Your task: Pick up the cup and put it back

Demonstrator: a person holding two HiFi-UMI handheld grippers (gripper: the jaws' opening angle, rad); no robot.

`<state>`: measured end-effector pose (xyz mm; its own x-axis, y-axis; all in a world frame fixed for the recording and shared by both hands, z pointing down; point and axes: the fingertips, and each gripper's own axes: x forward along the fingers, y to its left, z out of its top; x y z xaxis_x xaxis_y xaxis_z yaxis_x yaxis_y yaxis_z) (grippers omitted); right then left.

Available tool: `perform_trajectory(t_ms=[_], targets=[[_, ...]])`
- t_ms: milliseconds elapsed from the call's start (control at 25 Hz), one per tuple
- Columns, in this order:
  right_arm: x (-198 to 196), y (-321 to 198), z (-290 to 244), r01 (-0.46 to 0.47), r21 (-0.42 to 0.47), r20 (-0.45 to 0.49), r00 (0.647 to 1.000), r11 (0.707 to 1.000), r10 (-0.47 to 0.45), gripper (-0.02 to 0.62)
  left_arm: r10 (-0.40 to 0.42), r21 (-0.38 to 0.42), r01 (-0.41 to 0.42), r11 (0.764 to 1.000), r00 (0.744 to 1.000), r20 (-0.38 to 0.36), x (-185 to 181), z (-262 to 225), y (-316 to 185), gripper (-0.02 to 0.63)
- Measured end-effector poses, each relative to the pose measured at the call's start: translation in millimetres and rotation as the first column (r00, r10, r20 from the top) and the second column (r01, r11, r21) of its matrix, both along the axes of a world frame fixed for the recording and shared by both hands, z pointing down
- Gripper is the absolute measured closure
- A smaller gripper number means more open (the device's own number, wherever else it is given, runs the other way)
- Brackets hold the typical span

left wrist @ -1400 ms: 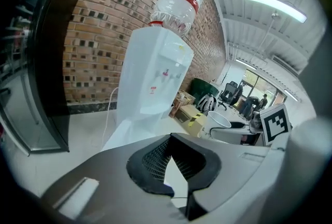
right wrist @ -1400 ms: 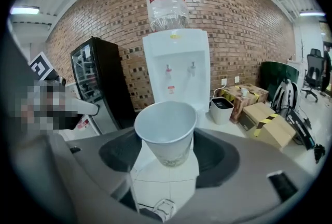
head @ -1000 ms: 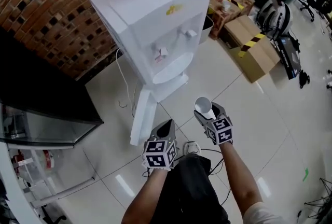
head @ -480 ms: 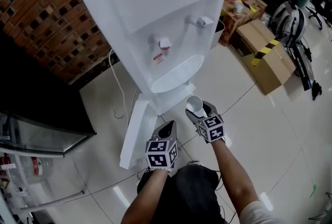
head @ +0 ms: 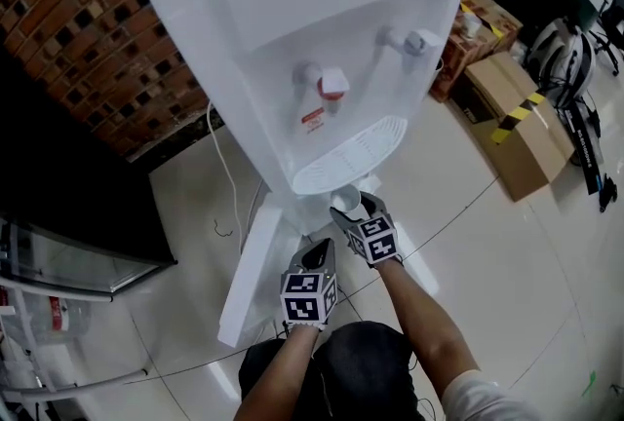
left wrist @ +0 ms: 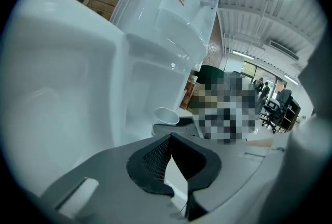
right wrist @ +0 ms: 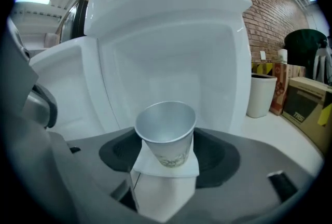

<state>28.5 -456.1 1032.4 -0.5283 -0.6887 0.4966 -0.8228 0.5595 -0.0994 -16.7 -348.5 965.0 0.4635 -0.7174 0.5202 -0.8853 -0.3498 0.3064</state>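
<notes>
A white paper cup (right wrist: 167, 135) with a faint green print stands upright between the jaws of my right gripper (right wrist: 166, 153), which is shut on its lower half. In the head view the cup (head: 343, 201) and right gripper (head: 357, 212) are just below the drip tray (head: 351, 152) of a white water dispenser (head: 322, 10), in front of its lower compartment (right wrist: 171, 62). My left gripper (head: 317, 258) hangs lower and slightly left, its pads meeting at the tips with nothing between them (left wrist: 170, 137). From the left gripper view the cup (left wrist: 166, 115) shows ahead.
The dispenser's lower door (head: 253, 265) stands open to the left. A red tap (head: 331, 83) and a second tap (head: 414, 41) stick out above the tray. Cardboard boxes (head: 522, 122) and a helmet (head: 561, 49) lie at right, a dark cabinet (head: 68, 185) at left.
Both grippers have sunk and moved in toward the dispenser's base. The cup, still held, went from out on the floor side to under the drip tray.
</notes>
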Motion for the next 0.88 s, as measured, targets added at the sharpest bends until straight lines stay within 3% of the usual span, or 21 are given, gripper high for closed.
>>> perform_trajectory(t_ms=[480,880], targets=[[-28,-48,45,-0.011,-0.033,-0.029,1.000,0.999,0.010,0.272,-0.018,-0.063,0.016,0.998,1.000,-0.025,-8,37,4,0.606],[-39,-65,67,0.006,-0.055,-0.054,0.999,0.998,-0.009,0.270,-0.040,-0.059,0.037,0.998,0.998,-0.046,-7,37,7,0.606]])
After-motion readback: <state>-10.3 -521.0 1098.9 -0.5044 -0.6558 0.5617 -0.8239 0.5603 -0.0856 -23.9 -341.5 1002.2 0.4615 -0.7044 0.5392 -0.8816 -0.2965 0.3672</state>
